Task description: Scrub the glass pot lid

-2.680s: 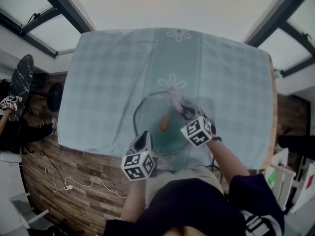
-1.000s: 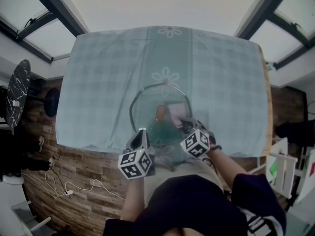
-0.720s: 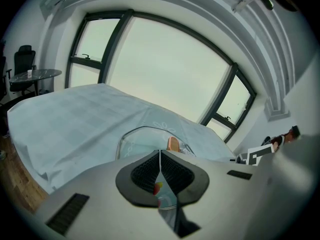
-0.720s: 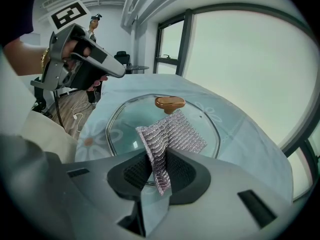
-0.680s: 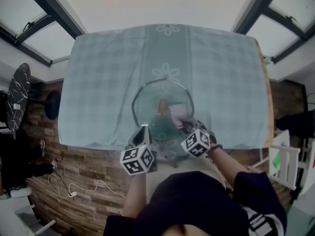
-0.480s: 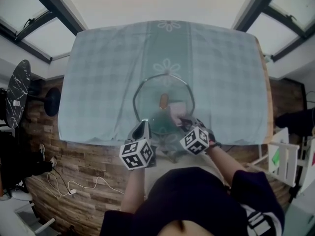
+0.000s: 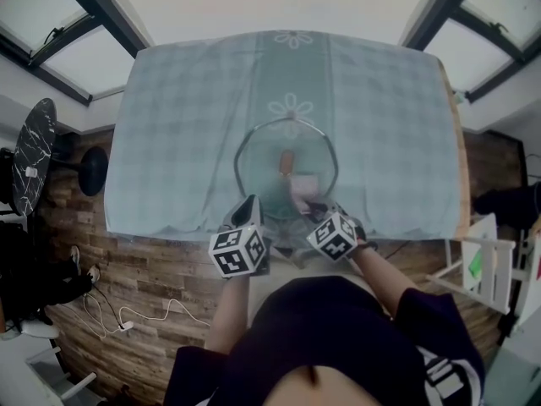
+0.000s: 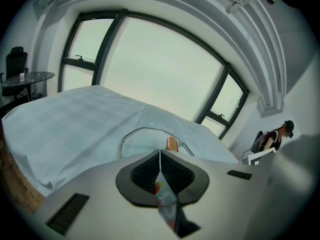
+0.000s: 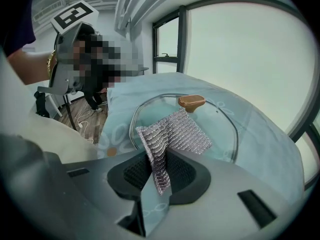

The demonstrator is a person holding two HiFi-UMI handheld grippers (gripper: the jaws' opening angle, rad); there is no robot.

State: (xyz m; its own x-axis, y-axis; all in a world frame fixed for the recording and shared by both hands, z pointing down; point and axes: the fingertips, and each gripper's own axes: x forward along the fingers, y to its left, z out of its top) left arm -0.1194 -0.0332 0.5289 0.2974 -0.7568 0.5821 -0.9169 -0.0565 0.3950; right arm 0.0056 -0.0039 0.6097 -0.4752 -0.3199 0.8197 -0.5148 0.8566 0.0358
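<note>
At the near edge of the checked tablecloth point(image 7: 186, 125) sits the glass pot lid point(image 7: 262, 163), and the left gripper point(image 8: 160, 154) is pinched tight on its rim; the right gripper point(image 9: 159, 161) is clamped on a silver mesh scrubbing cloth point(image 9: 175, 131), spread on the glass just beside the brown knob point(image 9: 191, 102)

The table point(image 7: 169, 125) has lots of bare cloth to the left, to the right and behind the glass pot lid point(image 7: 258, 167). The lid fills the near middle, and its brown knob point(image 7: 286, 160) sticks up. The left tool point(image 7: 248, 205) and right tool point(image 7: 314, 206) crowd its near rim. The right one pinches a gray mesh cloth point(image 9: 175, 131) that lies on the glass.
</note>
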